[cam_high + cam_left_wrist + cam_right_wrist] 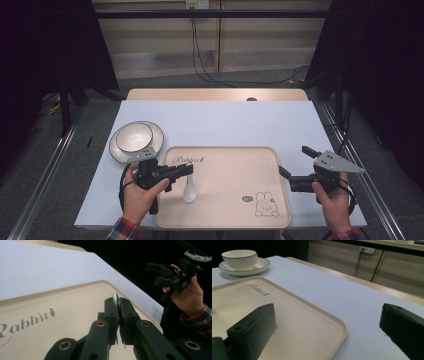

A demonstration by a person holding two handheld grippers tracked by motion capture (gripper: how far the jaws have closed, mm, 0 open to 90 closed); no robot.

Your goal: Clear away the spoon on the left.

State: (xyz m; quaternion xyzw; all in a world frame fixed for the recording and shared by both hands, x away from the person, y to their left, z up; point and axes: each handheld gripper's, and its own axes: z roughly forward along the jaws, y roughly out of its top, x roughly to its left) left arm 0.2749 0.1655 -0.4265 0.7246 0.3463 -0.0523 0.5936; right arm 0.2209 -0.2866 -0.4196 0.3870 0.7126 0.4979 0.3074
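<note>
A: Left gripper point(186, 170), jaws clamped narrow on the handle of a white spoon point(189, 189), over the near-left part of the beige tray point(235, 220). In the left gripper view the handle's edge point(115, 300) stands pinched between the black pads.

B: And which way does the spoon run from that grip?

A: From the jaws its long axis drops toward six o'clock, bowl lowest, just over or on the tray floor; I cannot tell which. The left hand point(141, 192) is plainly the nearer one.

B: The other side?

A: Right gripper point(296, 161) hangs at the tray's three o'clock edge, jaws spread wide on nothing, well apart from the spoon. The bowl point(134, 137) on its plate point(156, 142) sits at about eleven o'clock from the left gripper, just beyond the tray's far-left corner.
</note>
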